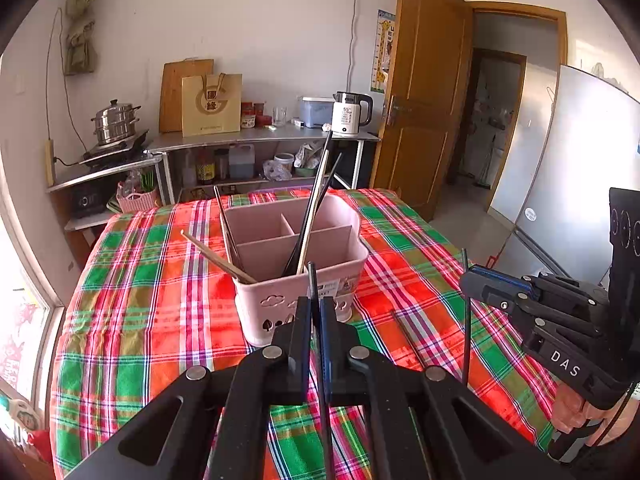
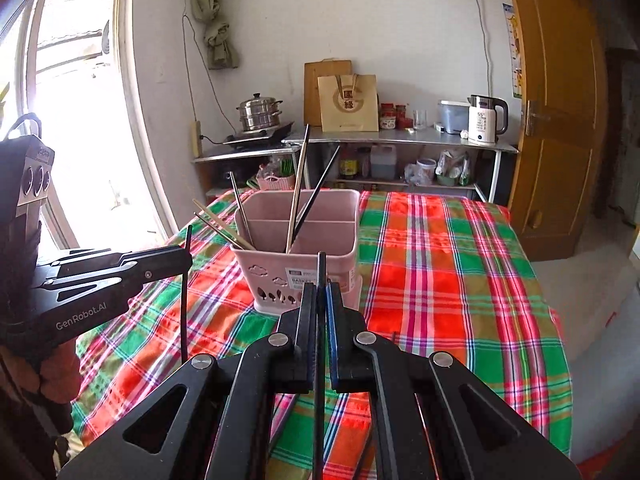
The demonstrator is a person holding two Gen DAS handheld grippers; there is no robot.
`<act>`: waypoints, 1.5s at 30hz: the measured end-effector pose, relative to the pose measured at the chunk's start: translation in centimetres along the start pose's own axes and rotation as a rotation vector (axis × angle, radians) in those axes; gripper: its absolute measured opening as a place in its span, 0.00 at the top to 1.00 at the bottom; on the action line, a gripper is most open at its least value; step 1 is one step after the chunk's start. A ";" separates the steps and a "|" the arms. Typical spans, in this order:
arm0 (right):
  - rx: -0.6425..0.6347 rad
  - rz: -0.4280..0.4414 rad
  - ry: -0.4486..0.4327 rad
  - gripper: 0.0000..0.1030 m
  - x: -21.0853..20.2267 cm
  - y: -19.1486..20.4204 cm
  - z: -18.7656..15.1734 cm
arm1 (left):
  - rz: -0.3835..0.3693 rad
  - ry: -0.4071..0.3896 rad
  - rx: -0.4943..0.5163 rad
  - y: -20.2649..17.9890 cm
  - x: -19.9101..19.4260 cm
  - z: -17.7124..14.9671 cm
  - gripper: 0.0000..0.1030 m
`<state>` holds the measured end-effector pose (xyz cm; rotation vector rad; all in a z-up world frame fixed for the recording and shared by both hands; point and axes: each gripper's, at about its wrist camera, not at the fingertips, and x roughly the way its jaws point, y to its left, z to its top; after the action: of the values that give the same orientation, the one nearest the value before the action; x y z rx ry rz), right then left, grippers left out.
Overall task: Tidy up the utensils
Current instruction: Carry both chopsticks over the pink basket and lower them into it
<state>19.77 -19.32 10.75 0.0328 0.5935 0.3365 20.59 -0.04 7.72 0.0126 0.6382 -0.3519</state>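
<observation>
A pink divided utensil caddy (image 1: 304, 280) stands on the plaid tablecloth and also shows in the right wrist view (image 2: 304, 268). Several chopsticks lean in its compartments: wooden ones (image 1: 216, 258) at the left, dark and pale ones (image 1: 316, 204) in the middle. My left gripper (image 1: 315, 308) is shut on a black chopstick (image 1: 313, 280), held upright just in front of the caddy. My right gripper (image 2: 321, 292) is shut on another black chopstick (image 2: 321, 268), also upright near the caddy. Each gripper shows from the side in the other's view, the right gripper (image 1: 466, 280) and the left gripper (image 2: 188, 258).
One dark chopstick (image 1: 406, 338) lies on the tablecloth (image 1: 132, 320) right of the caddy. Behind the table stand a metal shelf (image 1: 264, 136) with a kettle, bag and jars, a steamer pot (image 1: 116, 120), a wooden door (image 1: 424, 88) and a window at the left.
</observation>
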 end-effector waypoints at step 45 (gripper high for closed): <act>-0.064 0.034 -0.158 0.96 -4.5 0.9 5.1 | -0.019 -0.077 0.023 0.2 -5.0 5.2 0.96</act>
<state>18.80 -19.61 17.52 0.0073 0.4261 0.3818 19.93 1.09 14.84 0.0148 0.5582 -0.3767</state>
